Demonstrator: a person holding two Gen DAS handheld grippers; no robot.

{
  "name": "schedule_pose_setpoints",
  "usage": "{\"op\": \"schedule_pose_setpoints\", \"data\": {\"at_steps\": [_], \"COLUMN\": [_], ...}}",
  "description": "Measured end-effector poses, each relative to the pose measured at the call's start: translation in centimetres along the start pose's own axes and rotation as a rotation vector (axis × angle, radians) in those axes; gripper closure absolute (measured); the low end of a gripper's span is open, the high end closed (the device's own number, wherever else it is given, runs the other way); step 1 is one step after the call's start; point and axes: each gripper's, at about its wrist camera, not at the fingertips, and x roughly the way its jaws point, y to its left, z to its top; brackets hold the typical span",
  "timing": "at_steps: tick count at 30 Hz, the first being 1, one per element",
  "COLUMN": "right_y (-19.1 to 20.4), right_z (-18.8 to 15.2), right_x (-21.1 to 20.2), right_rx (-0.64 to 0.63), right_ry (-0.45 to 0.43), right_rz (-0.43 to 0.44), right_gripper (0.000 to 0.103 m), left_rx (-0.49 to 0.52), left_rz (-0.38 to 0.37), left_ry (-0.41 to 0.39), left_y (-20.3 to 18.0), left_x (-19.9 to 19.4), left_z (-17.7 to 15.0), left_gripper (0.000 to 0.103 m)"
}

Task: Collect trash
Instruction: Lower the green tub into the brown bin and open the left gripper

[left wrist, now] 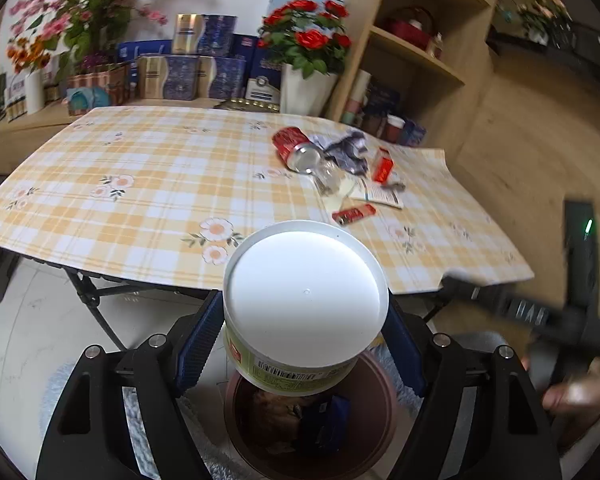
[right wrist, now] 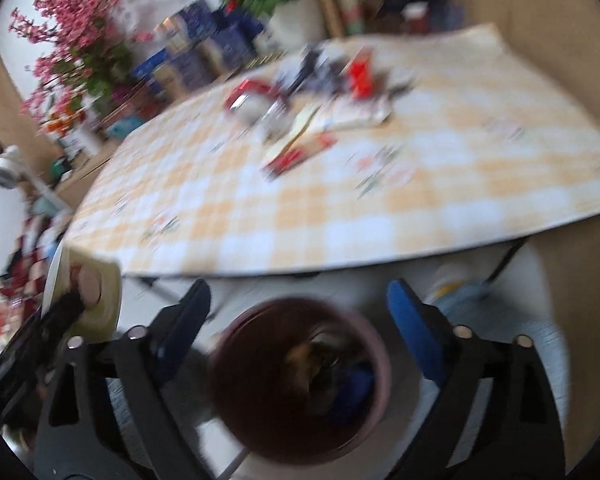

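My left gripper point(left wrist: 306, 340) is shut on a round white plastic tub point(left wrist: 306, 300) with a yellow-green label, held directly above a dark brown trash bin point(left wrist: 372, 440) on the floor. The bin holds some scraps. My right gripper point(right wrist: 300, 320) is open and empty, also above the bin point(right wrist: 252, 408); this view is blurred. The tub shows at the left edge of the right wrist view point(right wrist: 96, 300). On the checked table point(left wrist: 140, 184) lie a red can point(left wrist: 294, 142), crumpled wrappers point(left wrist: 348, 148), a red packet point(left wrist: 382, 166) and a small red wrapper point(left wrist: 354, 214).
The folding table's front edge stands just beyond the bin. Behind the table are flower pots point(left wrist: 304, 92), boxes point(left wrist: 188, 76) and a wooden shelf point(left wrist: 416, 52). A pale rug point(left wrist: 56, 392) lies under the bin.
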Motion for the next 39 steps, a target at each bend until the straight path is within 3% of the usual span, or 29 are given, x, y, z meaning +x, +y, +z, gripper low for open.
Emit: {"op": "schedule_pose_setpoints", "data": {"at_steps": [5,19,23,25,39], "right_y": [-0.6,-0.4,-0.5,-0.5,-0.4], "right_z": [0.6,0.8,0.9,0.9,0.7], "right_x": [-0.8,-0.9,-1.0,-1.0,-0.9], "right_rx": [-0.005,0.0,-0.001,-0.001,-0.014], "right_ry": [-0.083,-0.096,-0.102,-0.1,-0.104], "right_rz": [-0.069,-0.091,-0.093,-0.091,-0.088], "right_gripper": [0.006,0.006,0.006,0.006,0.006], "left_rx": [0.01,0.079,0.105,0.112,-0.025], "left_rz": [-0.019,-0.047,-0.056,-0.049,0.054], "left_ry": [0.042,0.088,0.091,0.09,0.033], "left_y": [0.0,-1.4,-2.0,-2.1,0.5], "left_x": [1.4,2.4,2.5,2.5,1.8], "left_z": [-0.9,-1.6,-1.7,-1.7,-1.1], "left_gripper": [0.028,0.028,0.015,0.014,0.009]}}
